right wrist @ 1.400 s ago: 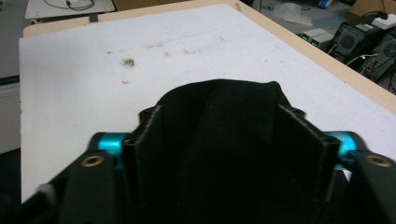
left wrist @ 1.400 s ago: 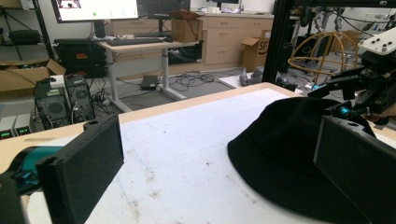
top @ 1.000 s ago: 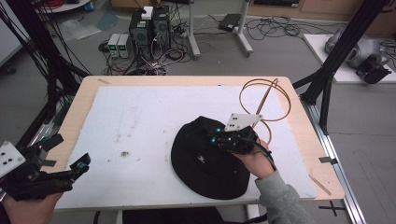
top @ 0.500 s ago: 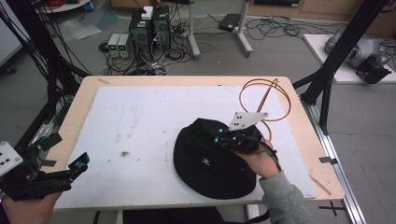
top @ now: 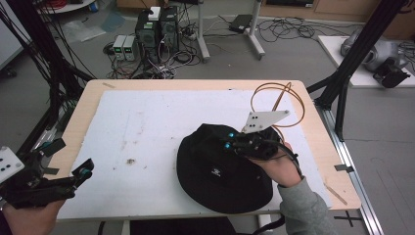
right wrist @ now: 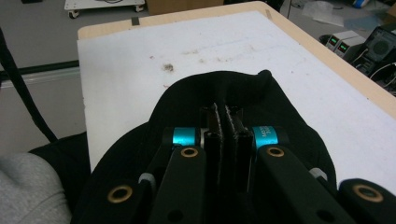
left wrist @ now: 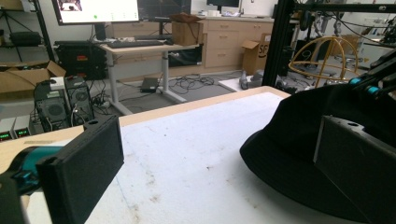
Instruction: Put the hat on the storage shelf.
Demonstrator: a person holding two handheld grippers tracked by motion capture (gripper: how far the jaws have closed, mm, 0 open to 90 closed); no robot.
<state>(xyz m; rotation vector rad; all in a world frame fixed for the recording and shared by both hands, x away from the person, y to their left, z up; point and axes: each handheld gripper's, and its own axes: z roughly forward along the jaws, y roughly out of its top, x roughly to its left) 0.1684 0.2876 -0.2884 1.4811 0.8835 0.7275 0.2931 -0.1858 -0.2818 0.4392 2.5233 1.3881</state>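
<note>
Black fabric of the bucket hat (top: pixel 220 176), lying at the lower centre-right of the high view on the white desk (top: pixel 147 127), is pinched at its crown between the closed fingers of the right gripper (top: pixel 229 140), so the step in hand looks like a lift or drag. Its brim reads as a rough oval running from upper left to lower right, crown up. The left gripper (top: pixel 83 171) waits at the lower left, fingers apart and empty; next it probably needs to reach for the brim.
</note>
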